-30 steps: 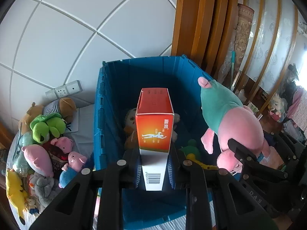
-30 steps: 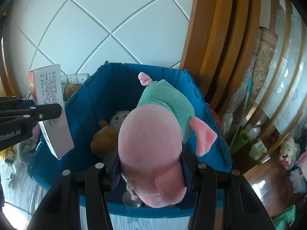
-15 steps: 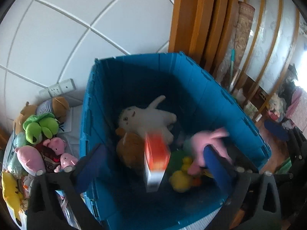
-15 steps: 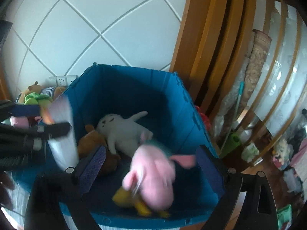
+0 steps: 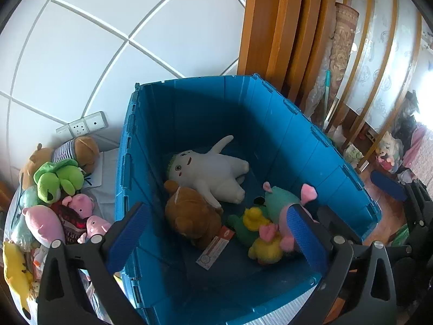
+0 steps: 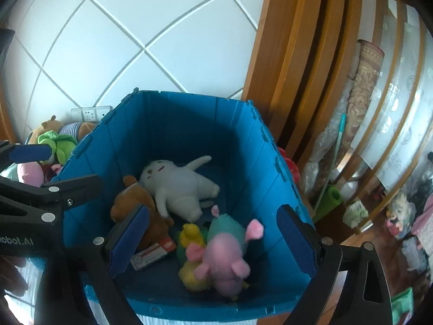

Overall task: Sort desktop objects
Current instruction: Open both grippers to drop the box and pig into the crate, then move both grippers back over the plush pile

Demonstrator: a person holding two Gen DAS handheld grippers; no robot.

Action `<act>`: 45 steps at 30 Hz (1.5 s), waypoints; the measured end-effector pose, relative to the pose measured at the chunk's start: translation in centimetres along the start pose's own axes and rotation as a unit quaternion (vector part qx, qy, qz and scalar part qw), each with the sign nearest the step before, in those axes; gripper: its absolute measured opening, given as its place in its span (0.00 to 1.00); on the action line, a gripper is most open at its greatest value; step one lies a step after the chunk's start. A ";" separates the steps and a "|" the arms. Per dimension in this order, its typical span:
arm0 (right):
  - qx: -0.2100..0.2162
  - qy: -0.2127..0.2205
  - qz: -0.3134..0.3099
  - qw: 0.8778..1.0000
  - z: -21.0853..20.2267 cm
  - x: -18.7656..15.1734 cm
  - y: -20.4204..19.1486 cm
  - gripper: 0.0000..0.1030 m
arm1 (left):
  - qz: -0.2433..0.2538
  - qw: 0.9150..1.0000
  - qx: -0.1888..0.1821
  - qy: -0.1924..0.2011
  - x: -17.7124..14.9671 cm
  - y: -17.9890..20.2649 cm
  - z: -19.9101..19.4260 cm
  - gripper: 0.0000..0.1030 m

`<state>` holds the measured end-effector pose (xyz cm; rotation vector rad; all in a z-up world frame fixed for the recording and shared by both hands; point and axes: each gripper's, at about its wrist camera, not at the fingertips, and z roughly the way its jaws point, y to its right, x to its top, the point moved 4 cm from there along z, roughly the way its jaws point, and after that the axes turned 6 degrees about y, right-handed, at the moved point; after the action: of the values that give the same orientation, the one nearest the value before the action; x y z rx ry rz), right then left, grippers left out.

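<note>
Above bin [image 5: 292, 124], both tongs [image 5: 216, 239] [image 6: 213, 239] wide, empty.

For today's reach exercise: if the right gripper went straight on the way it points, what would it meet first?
Probably the pink pig plush in the blue bin, lying between the open right gripper fingers; depth is unclear.

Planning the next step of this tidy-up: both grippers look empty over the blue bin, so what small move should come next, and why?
Probably swing the left hand-held gripper left toward the plush pile beside the blue bin and pick one. Both grippers are open and empty, the right hand-held gripper too; the pink pig and orange box already lie inside, while toys remain outside.
</note>
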<state>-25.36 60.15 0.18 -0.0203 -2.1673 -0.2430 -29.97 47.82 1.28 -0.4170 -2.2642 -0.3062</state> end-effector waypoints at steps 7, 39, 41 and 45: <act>0.001 0.002 -0.001 1.000 -1.2 -0.3 -0.8 0.93 | -0.009 1.000 0.004 0.007 -0.8 -1.1 -1.9 1.00; 0.173 0.020 -0.110 0.979 -8.5 -2.1 -36.2 0.93 | -0.174 0.972 0.154 -0.034 -23.9 -40.9 -18.4 1.00; 0.182 0.010 -0.115 0.976 -8.0 -2.9 -40.3 0.93 | -0.175 0.971 0.155 -0.049 -26.4 -43.9 -18.5 1.00; 0.198 -0.013 -0.128 0.972 -6.4 -4.9 -47.2 0.93 | -0.169 0.971 0.149 -0.077 -31.8 -48.3 -18.0 1.00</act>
<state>-22.38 13.11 -8.14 0.4874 -2.2069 0.0480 -16.76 -8.98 -14.99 0.1082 -2.4823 -0.1020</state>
